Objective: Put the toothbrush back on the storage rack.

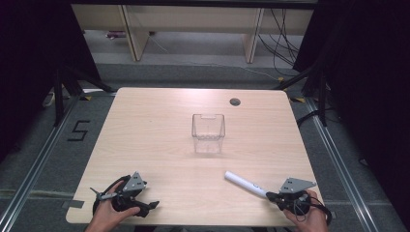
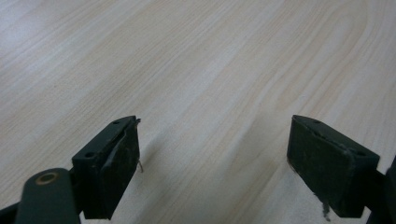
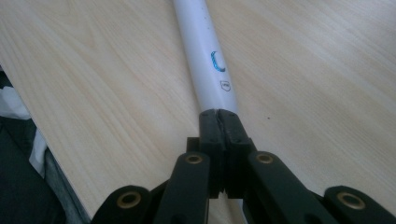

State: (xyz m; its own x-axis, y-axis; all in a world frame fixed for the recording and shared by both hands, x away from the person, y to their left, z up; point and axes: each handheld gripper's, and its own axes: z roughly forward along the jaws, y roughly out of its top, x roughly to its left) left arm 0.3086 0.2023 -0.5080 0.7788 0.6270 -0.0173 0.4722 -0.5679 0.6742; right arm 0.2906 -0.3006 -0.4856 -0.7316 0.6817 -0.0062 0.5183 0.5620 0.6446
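Observation:
A white tube (image 1: 244, 183) with a small blue mark lies slanted on the wooden table (image 1: 159, 125) near its front right. My right gripper (image 1: 271, 196) is at the tube's near end. In the right gripper view its jaws (image 3: 219, 115) are pressed together on that end of the white tube (image 3: 205, 51), which runs away from them across the table. My left gripper (image 1: 148, 209) rests at the front left. Its pads (image 2: 116, 172) stand wide apart above bare wood, with nothing between them. A clear plastic bin (image 1: 208, 133) stands upright at the table's middle.
A round cable hole (image 1: 235, 101) sits near the table's far edge. Wooden furniture legs (image 1: 134, 34) and loose cables (image 1: 285, 38) are on the floor beyond the table. Metal rails (image 1: 338, 164) run along both sides. The table's front edge is close under both hands.

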